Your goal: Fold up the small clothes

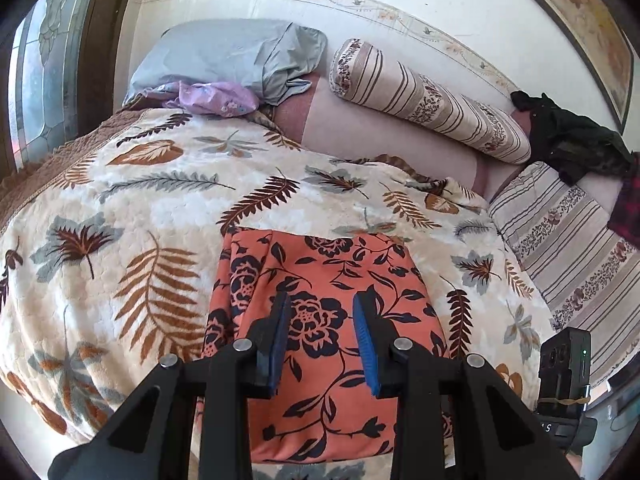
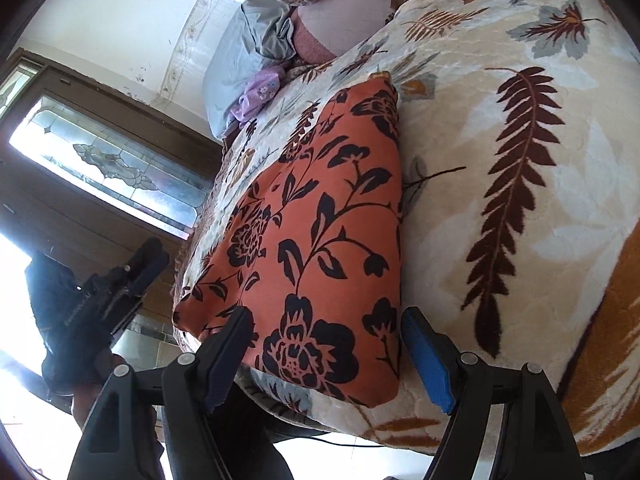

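Lying folded on the blanket (image 1: 132, 216), the orange garment (image 1: 320, 320) sits beneath both spread, empty hand-held grippers.

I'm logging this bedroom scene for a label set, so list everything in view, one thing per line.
Folded garment: one, orange with black flowers, flat on the blanket's near edge.
Blanket: one, cream with brown and grey leaves, covering the bed.
Pillow: one, grey-blue, at the head by the wall.
Lilac cloth: one, purple, against the pillow.
Bolster: one, beige striped, along the wall.
Dark clothes: one heap, black, far right.
Striped sheet: one, beige, right of the blanket.
Window: one, patterned glass, brown frame.
Left tongs: black, blue pads, empty above the garment.
Right tongs: black, blue pads, wide open.
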